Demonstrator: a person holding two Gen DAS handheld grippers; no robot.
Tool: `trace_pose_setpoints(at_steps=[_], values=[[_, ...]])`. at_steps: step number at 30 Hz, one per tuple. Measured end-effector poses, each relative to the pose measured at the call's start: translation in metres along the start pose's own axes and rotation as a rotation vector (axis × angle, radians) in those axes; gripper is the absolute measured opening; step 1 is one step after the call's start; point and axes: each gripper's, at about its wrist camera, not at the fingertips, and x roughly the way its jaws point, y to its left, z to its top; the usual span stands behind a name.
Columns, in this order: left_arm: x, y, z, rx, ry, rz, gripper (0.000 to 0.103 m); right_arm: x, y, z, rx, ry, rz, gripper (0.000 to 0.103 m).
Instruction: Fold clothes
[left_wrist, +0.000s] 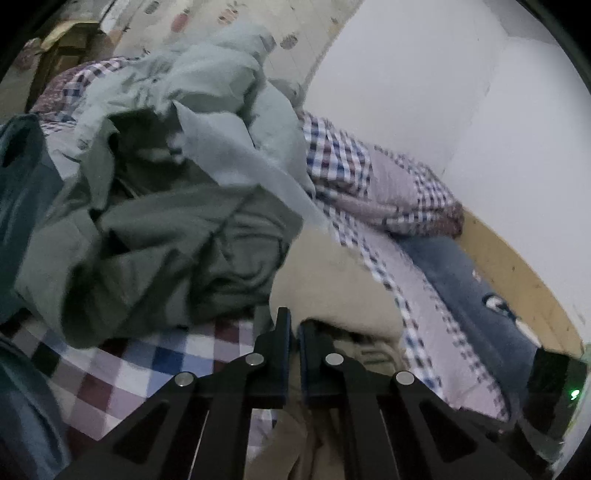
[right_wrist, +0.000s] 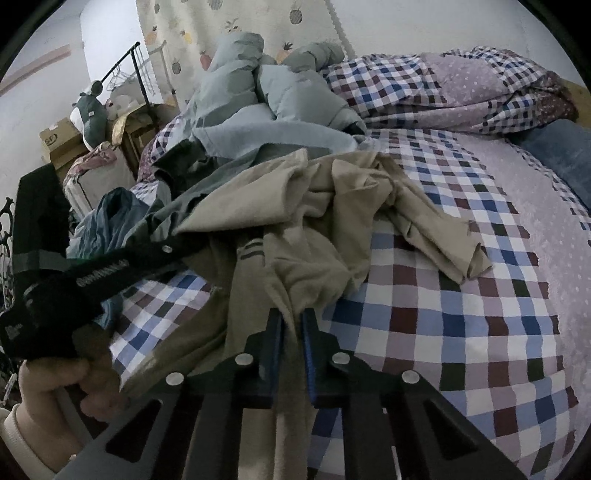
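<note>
A big bed with a checked blue, red and white cover (right_wrist: 461, 314) holds a heap of clothes. The crumpled tan cloth garment (right_wrist: 314, 229) lies near the front edge, beside a grey-green rumpled garment (left_wrist: 166, 240). The right gripper (right_wrist: 291, 325) is clamped on a fold of the tan cloth. The left gripper (left_wrist: 294, 325) is squeezed closed on tan cloth too

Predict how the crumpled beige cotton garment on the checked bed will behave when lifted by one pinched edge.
The crumpled beige cotton garment probably hangs floppy, since it lies in soft folds. It looks light: the right gripper holds it by a thin pinch. Its loose sleeve may trail.
</note>
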Motion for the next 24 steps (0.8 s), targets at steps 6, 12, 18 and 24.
trace_pose_setpoints(at_steps=[6, 12, 18, 24], values=[[-0.019, 0.007, 0.015, -0.022, -0.074, 0.016, 0.002, -0.008, -0.009, 0.002, 0.022, -0.021, -0.009, 0.007], [-0.039, 0.017, 0.025, -0.056, -0.145, 0.035, 0.002, -0.015, -0.017, 0.002, 0.028, -0.033, -0.021, 0.007], [-0.055, 0.031, 0.031, -0.111, -0.189, 0.044, 0.001, -0.024, -0.029, 0.003, 0.036, -0.049, -0.051, 0.003], [-0.066, 0.045, 0.032, -0.159, -0.229, 0.062, 0.001, -0.028, -0.036, 0.003, 0.043, -0.059, -0.071, 0.002]])
